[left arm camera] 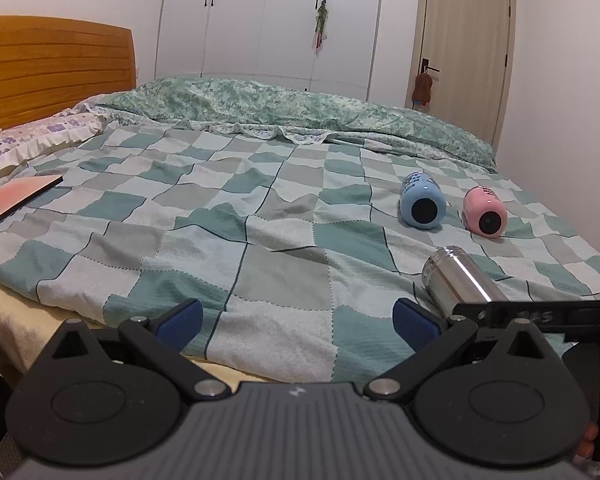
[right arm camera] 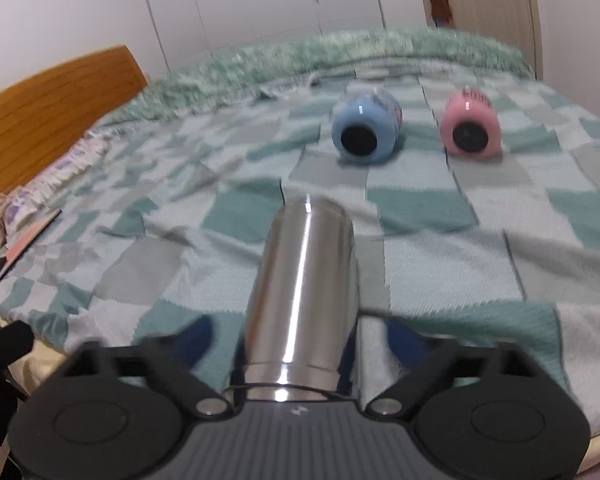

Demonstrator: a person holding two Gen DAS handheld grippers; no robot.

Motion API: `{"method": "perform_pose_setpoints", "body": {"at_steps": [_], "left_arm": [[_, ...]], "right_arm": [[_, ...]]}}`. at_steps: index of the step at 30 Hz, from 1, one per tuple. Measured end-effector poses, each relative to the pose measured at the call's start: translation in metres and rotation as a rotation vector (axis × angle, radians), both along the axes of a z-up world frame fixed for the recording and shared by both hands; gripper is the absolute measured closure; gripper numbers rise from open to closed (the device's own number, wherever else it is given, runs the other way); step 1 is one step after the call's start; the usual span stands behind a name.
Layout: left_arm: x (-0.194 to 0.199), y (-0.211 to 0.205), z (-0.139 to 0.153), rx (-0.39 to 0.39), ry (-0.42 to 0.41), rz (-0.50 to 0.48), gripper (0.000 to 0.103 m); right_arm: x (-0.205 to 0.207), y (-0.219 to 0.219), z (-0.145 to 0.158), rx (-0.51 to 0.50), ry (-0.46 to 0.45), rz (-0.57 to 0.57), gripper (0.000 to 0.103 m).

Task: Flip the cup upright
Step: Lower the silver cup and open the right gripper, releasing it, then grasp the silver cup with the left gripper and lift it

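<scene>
Your right claw (right arm camera: 296,340) is spread wide, its blue fingers (right arm camera: 194,340) on either side of the steel cup (right arm camera: 303,280) with gaps both sides, so nothing is gripped. The steel cup lies on its side on the checked blanket (left arm camera: 260,240), close to the bed's near edge. Beyond the steel cup lie the blue cup (right arm camera: 365,126) and pink cup (right arm camera: 469,124), also on their sides. Your left claw (left arm camera: 296,320) hangs wide open and empty left of the steel cup, over bare blanket.
</scene>
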State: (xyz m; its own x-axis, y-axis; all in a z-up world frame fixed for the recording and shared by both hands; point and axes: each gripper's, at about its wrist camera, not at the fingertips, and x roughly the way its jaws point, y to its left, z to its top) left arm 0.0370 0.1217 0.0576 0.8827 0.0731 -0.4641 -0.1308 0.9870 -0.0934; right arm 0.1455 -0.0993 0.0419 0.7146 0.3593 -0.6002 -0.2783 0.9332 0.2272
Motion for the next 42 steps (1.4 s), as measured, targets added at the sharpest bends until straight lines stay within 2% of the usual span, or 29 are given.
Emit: {"method": "perform_pose_setpoints", "body": {"at_steps": [9, 12, 18, 23, 26, 29, 33, 38, 40, 42], "left_arm": [[0.003, -0.018, 0.008, 0.016, 0.006, -0.028, 0.000], [0.009, -0.032, 0.012, 0.036, 0.012, -0.043, 0.000], [0.027, -0.066, 0.019, 0.051, 0.035, -0.094, 0.000], [0.052, -0.104, 0.025, 0.075, 0.076, -0.164, 0.000], [0.073, -0.124, 0.024, 0.081, 0.128, -0.190, 0.000], [0.100, -0.137, 0.018, 0.049, 0.216, -0.199, 0.000], [0.137, -0.148, -0.001, 0.015, 0.357, -0.176, 0.000], [0.162, -0.152, -0.020, 0.022, 0.472, -0.118, 0.001], [0.170, -0.155, -0.025, 0.040, 0.507, -0.106, 0.006], [0.177, -0.158, -0.030, 0.047, 0.540, -0.105, 0.020]], "right_arm": [[-0.017, -0.054, 0.030, 0.045, -0.144, 0.071, 0.000], [-0.017, -0.079, 0.036, 0.041, -0.173, 0.058, 0.000], [-0.006, -0.123, 0.036, 0.038, -0.197, 0.007, 0.000], [0.000, -0.144, 0.028, -0.028, -0.217, 0.014, 0.000], [0.003, -0.153, 0.024, -0.059, -0.228, 0.020, 0.000], [0.006, -0.161, 0.020, -0.070, -0.241, 0.029, 0.000], [0.011, -0.169, 0.014, -0.057, -0.242, 0.040, 0.000], [0.017, -0.174, 0.009, -0.034, -0.242, 0.056, 0.000], [0.019, -0.174, 0.008, -0.031, -0.241, 0.058, 0.000], [0.021, -0.173, 0.007, -0.029, -0.239, 0.061, 0.000]]}}
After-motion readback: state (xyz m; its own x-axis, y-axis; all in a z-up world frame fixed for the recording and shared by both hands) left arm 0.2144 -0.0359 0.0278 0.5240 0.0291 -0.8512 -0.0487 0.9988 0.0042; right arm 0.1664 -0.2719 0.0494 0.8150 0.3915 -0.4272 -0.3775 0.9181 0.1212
